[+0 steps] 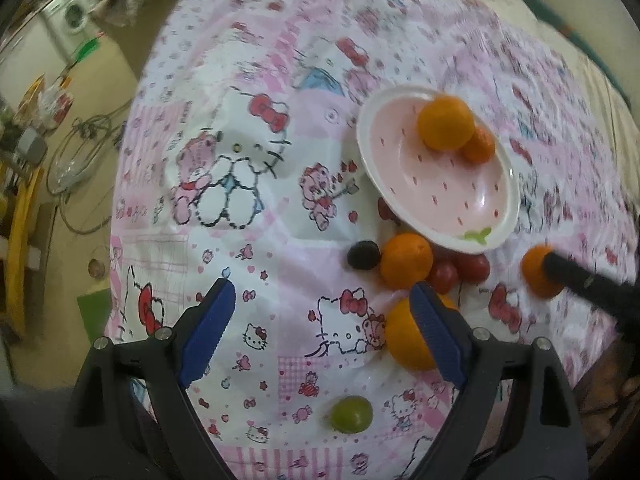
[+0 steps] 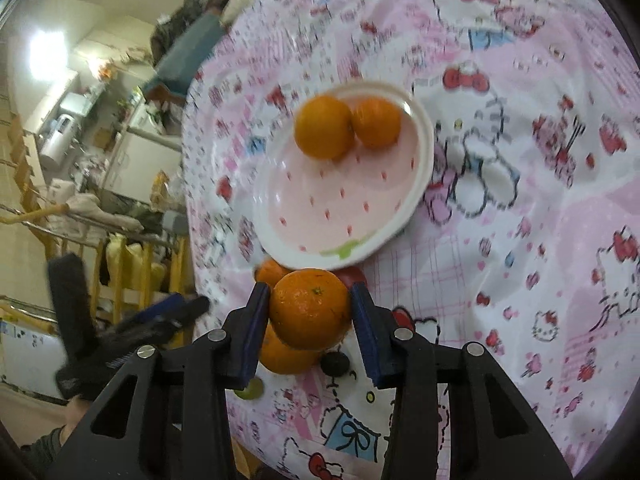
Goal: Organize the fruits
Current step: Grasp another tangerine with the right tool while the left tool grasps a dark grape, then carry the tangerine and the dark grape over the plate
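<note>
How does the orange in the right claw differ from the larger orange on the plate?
The held orange is pinched between the right claw's blue pads, just short of the plate's near rim; the larger plate orange rests inside the pink plate, touching a smaller orange. The held one looks deeper orange with a visible stem dimple; the plate one is paler, more yellow-orange. Both are round citrus fruits.

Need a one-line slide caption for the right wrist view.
Right gripper clamps a round orange fruit near the pink strawberry-print plate already holding two oranges.
</note>
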{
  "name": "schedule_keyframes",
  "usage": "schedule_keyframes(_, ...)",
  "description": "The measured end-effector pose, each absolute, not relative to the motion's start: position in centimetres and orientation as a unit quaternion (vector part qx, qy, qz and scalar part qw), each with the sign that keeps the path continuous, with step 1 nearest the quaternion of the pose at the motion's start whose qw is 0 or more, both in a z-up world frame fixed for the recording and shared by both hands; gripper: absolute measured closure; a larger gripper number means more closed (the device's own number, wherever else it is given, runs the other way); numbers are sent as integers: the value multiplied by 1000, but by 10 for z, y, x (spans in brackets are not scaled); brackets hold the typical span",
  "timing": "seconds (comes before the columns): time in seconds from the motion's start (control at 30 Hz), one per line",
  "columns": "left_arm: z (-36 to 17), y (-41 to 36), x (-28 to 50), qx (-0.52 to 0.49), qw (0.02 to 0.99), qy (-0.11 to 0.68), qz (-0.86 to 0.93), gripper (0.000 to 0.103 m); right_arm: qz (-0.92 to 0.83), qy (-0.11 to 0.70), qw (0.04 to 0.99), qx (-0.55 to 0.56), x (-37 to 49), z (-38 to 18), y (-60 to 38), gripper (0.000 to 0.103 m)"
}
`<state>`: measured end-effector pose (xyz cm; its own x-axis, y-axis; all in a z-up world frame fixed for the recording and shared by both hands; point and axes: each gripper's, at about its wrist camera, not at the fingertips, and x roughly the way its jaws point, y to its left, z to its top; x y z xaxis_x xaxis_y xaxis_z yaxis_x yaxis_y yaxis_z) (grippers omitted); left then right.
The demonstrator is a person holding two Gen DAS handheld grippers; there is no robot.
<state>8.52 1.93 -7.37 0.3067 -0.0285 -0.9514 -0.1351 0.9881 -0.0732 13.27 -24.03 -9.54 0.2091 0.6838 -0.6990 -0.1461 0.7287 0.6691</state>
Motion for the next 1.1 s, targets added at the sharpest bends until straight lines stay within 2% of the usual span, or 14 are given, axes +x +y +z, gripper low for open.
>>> schedule_keyframes(0.1, -74, 9, 97, -12, 790, 614, -8, 17, 275, 553, 745, 252, 137, -89, -251, 60)
schedule_keyframes(0.23, -72, -16, 102, 131, 771, 618, -77, 17, 283, 552, 732, 281, 143, -87, -261, 60)
schedule_keyframes(0.3, -78, -22, 104, 169, 755, 624, -108, 18, 281, 547, 739, 275, 144, -82, -261, 60)
schedule_keyframes(0.4, -96, -30, 110, 229, 723, 637, -139, 31, 282, 543, 740, 279, 148, -80, -262, 60)
schedule_keyframes(0.43, -102, -33, 114, 246, 714, 638, -150, 41, 281, 544, 740, 278, 148, -81, -261, 60)
schedule_keyframes(0.5, -113, -37, 118, 274, 701, 634, -176, 53, 276, 548, 739, 279, 148, -84, -263, 60)
schedule_keyframes(0.67, -132, -46, 125, 320, 661, 626, -263, 54, 266, 557, 739, 270, 149, -91, -264, 60)
schedule_keyframes(0.73, -139, -48, 129, 323, 647, 630, -283, 67, 263, 558, 740, 269, 149, -92, -265, 60)
schedule_keyframes(0.87, -144, -52, 133, 331, 644, 624, -294, 78, 262, 556, 742, 269, 150, -92, -266, 60)
schedule_keyframes(0.9, -143, -52, 135, 328, 642, 626, -298, 85, 262, 556, 742, 267, 151, -92, -265, 60)
schedule_keyframes(1.1, -137, -51, 138, 326, 640, 629, -298, 85, 259, 563, 739, 263, 153, -96, -263, 60)
